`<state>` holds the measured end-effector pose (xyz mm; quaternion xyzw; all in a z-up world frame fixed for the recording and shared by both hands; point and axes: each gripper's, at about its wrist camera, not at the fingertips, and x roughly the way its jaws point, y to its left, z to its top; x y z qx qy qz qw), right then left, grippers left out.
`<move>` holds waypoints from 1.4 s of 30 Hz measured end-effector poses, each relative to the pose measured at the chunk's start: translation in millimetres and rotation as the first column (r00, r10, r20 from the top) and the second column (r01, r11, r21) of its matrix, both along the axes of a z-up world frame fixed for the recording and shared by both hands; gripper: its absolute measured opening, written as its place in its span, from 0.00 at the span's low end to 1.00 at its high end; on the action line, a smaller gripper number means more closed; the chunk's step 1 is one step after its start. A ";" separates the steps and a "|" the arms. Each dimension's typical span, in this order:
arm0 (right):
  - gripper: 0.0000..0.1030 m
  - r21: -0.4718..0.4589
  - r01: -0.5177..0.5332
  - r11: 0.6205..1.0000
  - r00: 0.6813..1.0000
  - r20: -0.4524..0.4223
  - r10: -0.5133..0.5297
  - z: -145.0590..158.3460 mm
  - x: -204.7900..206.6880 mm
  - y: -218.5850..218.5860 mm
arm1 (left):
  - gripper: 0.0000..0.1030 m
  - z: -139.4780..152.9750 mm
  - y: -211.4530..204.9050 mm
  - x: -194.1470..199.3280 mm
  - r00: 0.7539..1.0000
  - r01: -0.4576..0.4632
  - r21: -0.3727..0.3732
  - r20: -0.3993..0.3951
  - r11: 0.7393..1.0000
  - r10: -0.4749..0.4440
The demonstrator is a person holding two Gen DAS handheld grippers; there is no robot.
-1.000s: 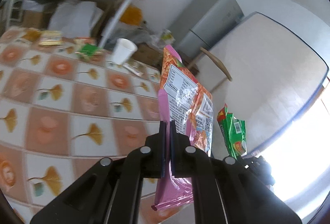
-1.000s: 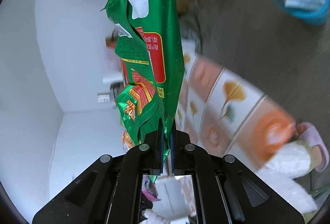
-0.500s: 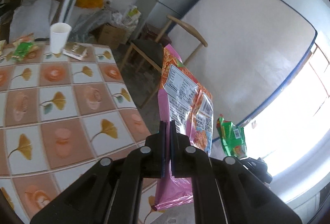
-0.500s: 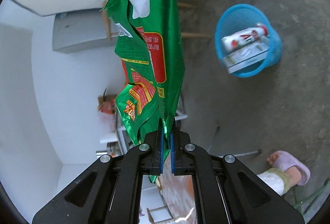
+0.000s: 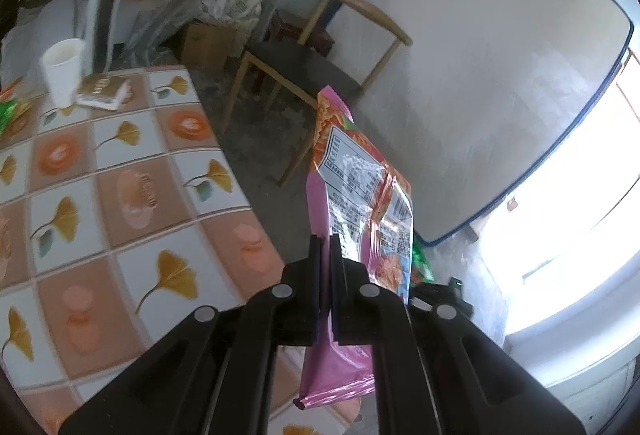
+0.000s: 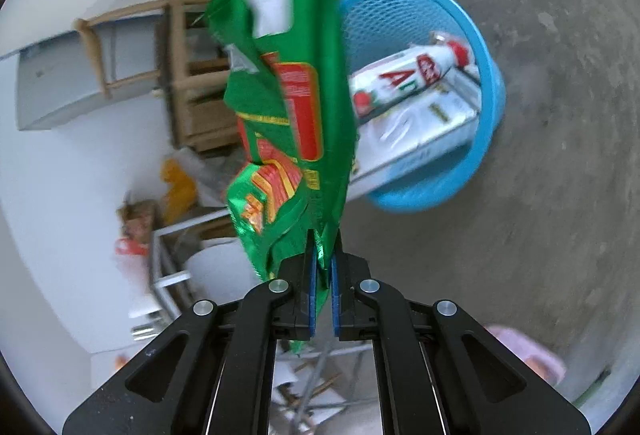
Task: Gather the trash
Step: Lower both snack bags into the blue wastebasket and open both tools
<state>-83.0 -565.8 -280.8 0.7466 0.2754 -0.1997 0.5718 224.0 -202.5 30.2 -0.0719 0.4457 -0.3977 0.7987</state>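
My left gripper [image 5: 325, 241] is shut on a pink and orange snack wrapper [image 5: 362, 203], which stands up past the right edge of the patterned table [image 5: 120, 195]. Just beyond it, the green wrapper [image 5: 421, 266] and the other gripper peek out at lower right. In the right wrist view my right gripper [image 6: 323, 237] is shut on that green snack wrapper [image 6: 292, 107], held over the concrete floor. Behind the wrapper stands a blue mesh basket [image 6: 486, 107] with a white bottle [image 6: 404, 83] and a white box [image 6: 420, 127] inside.
A white paper cup [image 5: 63, 71], a small packet [image 5: 103, 91] and green wrappers [image 5: 10, 111] lie at the table's far end. A wooden chair [image 5: 320, 67] stands beyond the table, by a grey cabinet. A slippered foot [image 6: 528, 355] shows at lower right.
Both grippers swung away from the table. The right one dropped toward the floor, so the blue basket now looms large behind the green wrapper. Both grips stayed shut.
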 end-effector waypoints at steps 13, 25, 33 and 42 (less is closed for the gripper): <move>0.50 -0.095 -0.082 0.992 0.970 -0.237 0.057 -51.2 -0.7 -22.5 | 0.04 -80.5 -210.1 33.4 0.954 0.249 0.171 -0.213 0.953 -0.211; 0.61 -0.236 0.072 0.969 0.985 -0.138 -0.107 -3.7 -61.1 -2.7 | 0.21 -231.7 -347.2 31.4 0.889 0.297 0.294 -0.433 0.908 -0.151; 0.40 -0.501 -0.121 0.857 0.958 -0.284 -0.030 57.5 -45.6 -25.7 | 0.49 -237.4 -338.3 32.4 0.882 0.303 0.328 -0.453 0.895 -0.133; 0.13 -0.381 -0.604 0.700 0.719 -0.639 0.272 -26.4 112.0 -40.8 | 0.51 -117.0 -240.3 28.0 0.924 0.331 0.243 -0.279 0.912 -0.261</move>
